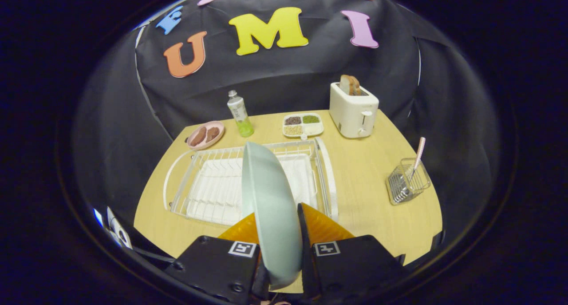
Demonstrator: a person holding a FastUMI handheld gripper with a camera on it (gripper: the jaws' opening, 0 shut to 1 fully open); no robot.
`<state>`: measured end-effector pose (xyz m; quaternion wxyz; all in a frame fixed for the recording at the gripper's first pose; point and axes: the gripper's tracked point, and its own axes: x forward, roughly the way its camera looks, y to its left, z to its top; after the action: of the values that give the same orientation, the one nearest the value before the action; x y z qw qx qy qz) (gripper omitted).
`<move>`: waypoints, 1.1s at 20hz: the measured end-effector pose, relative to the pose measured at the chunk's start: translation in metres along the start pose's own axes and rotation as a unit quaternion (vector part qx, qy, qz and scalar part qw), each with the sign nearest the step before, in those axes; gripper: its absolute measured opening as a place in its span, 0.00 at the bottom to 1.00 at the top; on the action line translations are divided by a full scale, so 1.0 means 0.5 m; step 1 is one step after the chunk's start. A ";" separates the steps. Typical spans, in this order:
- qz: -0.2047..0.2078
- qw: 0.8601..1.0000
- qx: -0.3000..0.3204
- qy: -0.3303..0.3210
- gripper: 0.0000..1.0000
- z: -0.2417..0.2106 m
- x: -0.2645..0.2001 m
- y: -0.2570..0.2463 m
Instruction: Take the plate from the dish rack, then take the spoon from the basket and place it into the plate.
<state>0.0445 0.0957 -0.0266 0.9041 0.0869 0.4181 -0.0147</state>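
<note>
the gripper is clenched on the pale blue-grey round plate, one finger pressing on each face of it, so the plate stands on edge between the fingers and rises ahead of them, tilted a little. the plate's upper rim crosses in front of the white wire dish rack and hides the rack's middle; whether the plate's lower edge touches the rack cannot be told from here, as the fingers cover it. the rack lies on the light wooden table just beyond the fingers, with a white ribbed drip tray inside it. to the right of the rack, well apart from it and near the table's edge, sits a small silver wire basket, and a spoon with a pink handle stands leaning in it, handle upward. beyond the rack, along the far side of the table, a pink plate of brown patties sits at the left, a clear plastic bottle with green liquid stands just beside it, a white four-compartment tray of grains lies behind the rack's far right corner, and a white toaster with brown bread slices in its slots stands at the right. between the rack and the basket the tabletop is bare wood.
</note>
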 end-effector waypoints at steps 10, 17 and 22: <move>0.100 0.980 0.142 0.097 0.34 -0.287 0.064 -0.021; 0.158 0.951 0.232 0.125 0.36 -0.320 0.129 -0.014; 0.149 0.957 0.226 0.104 0.57 -0.311 0.137 -0.042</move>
<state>-0.0302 0.1045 -0.1802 0.8042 0.3517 0.4779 0.0353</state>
